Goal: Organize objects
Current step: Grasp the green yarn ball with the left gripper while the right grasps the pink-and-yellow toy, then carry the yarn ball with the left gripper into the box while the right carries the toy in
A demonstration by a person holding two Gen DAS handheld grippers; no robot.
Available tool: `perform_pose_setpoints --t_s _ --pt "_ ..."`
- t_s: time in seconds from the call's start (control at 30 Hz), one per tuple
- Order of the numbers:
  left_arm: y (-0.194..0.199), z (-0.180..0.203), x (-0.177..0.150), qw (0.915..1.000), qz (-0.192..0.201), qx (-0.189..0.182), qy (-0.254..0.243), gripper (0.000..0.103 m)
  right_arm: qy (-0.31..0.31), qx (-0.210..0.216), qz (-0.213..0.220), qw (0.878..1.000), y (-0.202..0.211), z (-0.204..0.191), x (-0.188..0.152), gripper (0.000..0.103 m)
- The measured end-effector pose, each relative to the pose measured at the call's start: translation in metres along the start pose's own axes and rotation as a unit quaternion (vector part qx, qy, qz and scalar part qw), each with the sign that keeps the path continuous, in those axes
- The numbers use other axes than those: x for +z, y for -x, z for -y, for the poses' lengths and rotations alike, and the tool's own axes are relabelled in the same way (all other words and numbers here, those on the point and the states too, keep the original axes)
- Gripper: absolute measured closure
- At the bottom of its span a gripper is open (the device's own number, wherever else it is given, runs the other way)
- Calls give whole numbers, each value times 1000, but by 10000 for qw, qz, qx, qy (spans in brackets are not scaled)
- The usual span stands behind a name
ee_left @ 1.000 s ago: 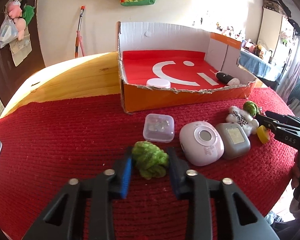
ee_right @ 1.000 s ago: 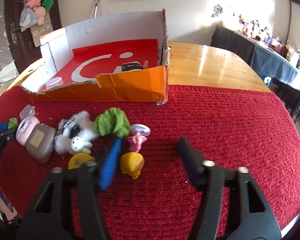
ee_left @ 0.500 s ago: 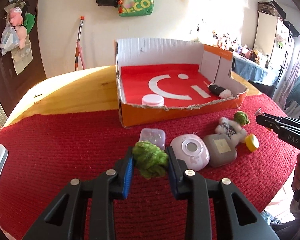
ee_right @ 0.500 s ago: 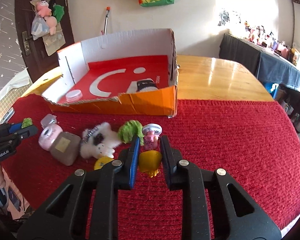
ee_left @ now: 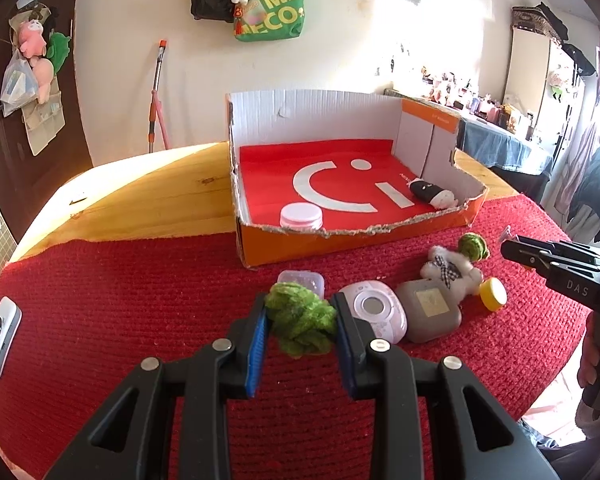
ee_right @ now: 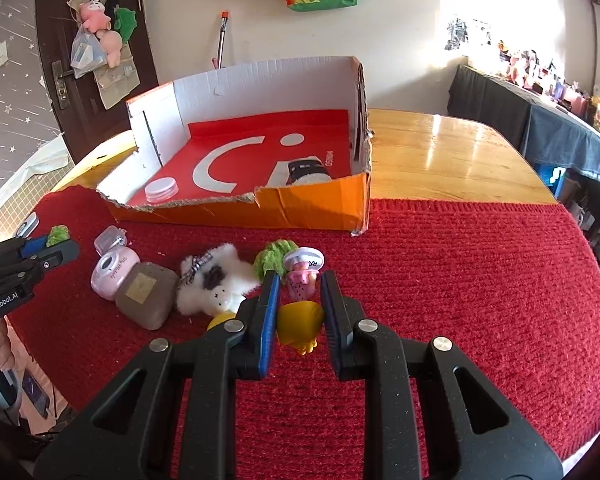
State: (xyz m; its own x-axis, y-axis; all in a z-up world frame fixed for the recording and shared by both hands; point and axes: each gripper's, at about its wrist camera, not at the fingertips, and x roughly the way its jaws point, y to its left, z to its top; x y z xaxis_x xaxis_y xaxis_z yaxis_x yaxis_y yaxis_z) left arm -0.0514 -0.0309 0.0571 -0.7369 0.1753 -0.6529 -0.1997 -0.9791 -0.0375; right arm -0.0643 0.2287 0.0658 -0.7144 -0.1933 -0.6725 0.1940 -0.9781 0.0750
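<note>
My left gripper (ee_left: 300, 320) is shut on a green knitted ball (ee_left: 302, 322) and holds it above the red mat. My right gripper (ee_right: 299, 316) is shut on a yellow toy (ee_right: 300, 326), lifted off the mat. The open orange cardboard box (ee_left: 340, 240) with a red floor stands behind; it holds a white-lidded jar (ee_left: 301, 216) and a black-and-white plush (ee_left: 432, 194). On the mat lie a clear case (ee_left: 302, 282), a pink device (ee_left: 374, 314), a grey case (ee_left: 428, 314), a white plush (ee_right: 216, 284), a second green ball (ee_right: 274, 258), a pink figurine (ee_right: 303, 270) and a yellow cap (ee_left: 492, 294).
A white remote (ee_left: 0, 330) lies at the mat's left edge. Bare wooden tabletop (ee_right: 440, 168) stretches behind and beside the box. A wall with a green bag (ee_left: 272, 12) is behind, and a dark side table (ee_right: 540, 128) stands at right.
Both grippers have risen with their loads. The right gripper closed on the yellow toy and lifted it; the left one lifted the green ball off the mat.
</note>
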Motion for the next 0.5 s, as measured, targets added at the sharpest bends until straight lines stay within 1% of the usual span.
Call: perform_pose_setpoints --t_s 0.13,0.2,0.27,0.43,0.5 --pt "3 3 11 10000 60 -69 -16 71 24 120 91 9999 6 -4 12 83" --pt "2 5 20 9998 72 -169 -25 71 45 178 155 9997 8 -5 20 83" --pt "-1 8 30 9995 59 -298 -55 71 24 323 174 9993 8 -5 30 83" --pt "-16 16 52 9981 -90 -593 -123 71 64 594 126 9981 -1 -8 55 83" --pt "-22 19 60 9976 -124 -652 -191 71 91 699 51 9975 -7 -9 63 83"
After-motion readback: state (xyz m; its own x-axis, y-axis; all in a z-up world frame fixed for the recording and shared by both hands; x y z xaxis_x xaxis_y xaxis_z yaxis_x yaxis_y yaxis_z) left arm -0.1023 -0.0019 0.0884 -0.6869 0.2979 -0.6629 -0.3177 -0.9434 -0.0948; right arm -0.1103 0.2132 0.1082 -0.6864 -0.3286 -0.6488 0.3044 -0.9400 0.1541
